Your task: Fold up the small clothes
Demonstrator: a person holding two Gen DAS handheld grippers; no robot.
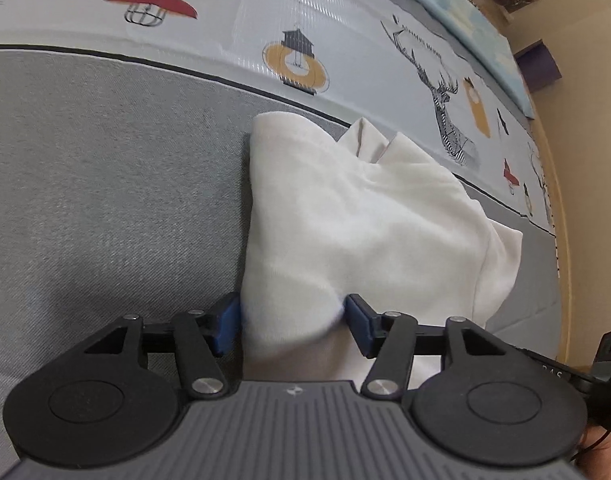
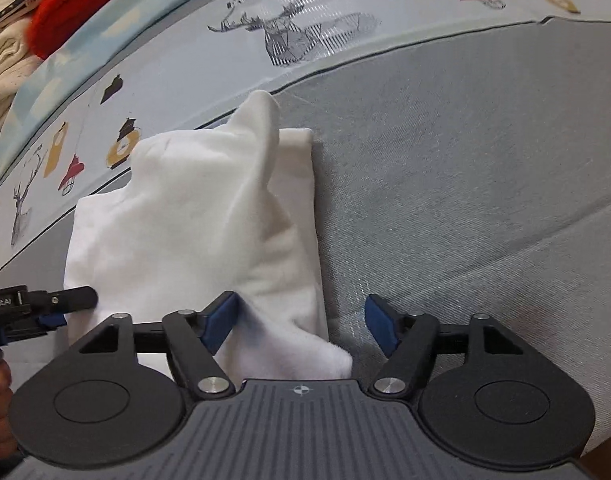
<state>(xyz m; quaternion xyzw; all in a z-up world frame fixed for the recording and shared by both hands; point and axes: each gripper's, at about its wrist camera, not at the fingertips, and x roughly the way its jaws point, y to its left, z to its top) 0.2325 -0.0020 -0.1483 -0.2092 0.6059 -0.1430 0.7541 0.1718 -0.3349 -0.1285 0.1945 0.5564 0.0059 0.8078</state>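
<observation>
Roughly lengthwise, a soft white garment [image 1: 357,216] was laid on the grey woven bed [image 1: 105,200], its long axis running away from both tools toward the printed sheet [image 1: 345,40]. The left tool [image 1: 291,326] was spread wide around its near edge; the right tool [image 2: 301,326] was likewise held wide, one corner lying between the pads.

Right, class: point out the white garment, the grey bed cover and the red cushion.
white garment [image 1: 345,220], left wrist view, middle of the folded cloth.
grey bed cover [image 2: 465,168], right wrist view, bare area right of the garment.
red cushion [image 2: 77,4], right wrist view, its face.
</observation>
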